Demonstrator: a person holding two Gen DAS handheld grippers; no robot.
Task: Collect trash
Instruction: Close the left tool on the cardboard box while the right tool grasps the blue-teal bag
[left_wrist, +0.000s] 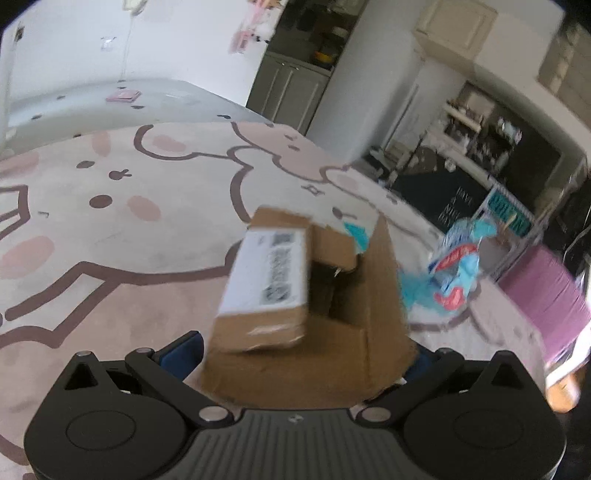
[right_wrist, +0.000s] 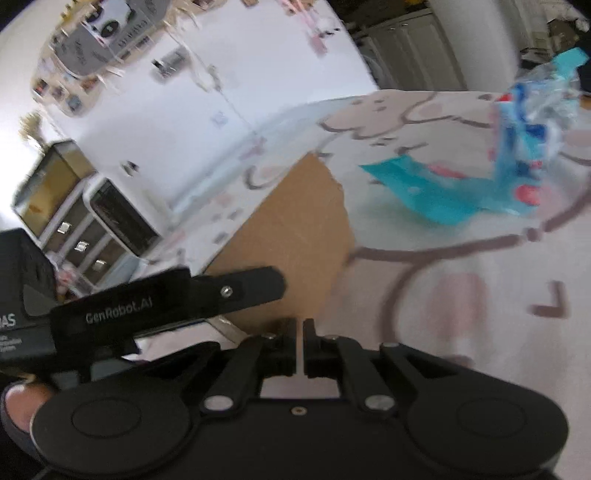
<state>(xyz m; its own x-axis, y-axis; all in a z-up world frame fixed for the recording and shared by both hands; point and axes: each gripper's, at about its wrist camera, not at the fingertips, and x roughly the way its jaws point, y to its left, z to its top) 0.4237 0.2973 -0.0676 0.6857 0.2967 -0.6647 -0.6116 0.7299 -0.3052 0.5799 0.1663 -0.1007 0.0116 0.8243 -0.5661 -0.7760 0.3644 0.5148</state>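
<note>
**A cardboard box in one gripper, a blue wrapper out on the rug**

In the left wrist view, the left gripper sits at the bottom of the frame. Its two blue fingers are spread wide, and the big cardboard box is squeezed between them. The box fills the middle of the frame. Its top is open, with one tall flap standing up on the right side. A smaller cardboard box with a white label rests tilted on the left rim of the big one and pokes out over its edge. To the right of the tall flap, a crinkly blue wrapper with red and white spots shows near the right middle. It is too blurry to tell if it touches the rug. The pink rug with brown cartoon lines spreads across the whole left half of the frame, so there is lots of room there. On the right edge a purple cover stands close behind the wrapper.

In the right wrist view, the right gripper is at the bottom middle. Its fingers are pressed almost together with only a thin slit between them, and nothing is in them. The left gripper's black body crosses the left middle. Just past it, a brown side of the big box runs up the middle of the frame, ending in a ragged edge. The wrapper is at the upper right, well apart from the right gripper. Bare rug lies between them and over the lower right.
</note>
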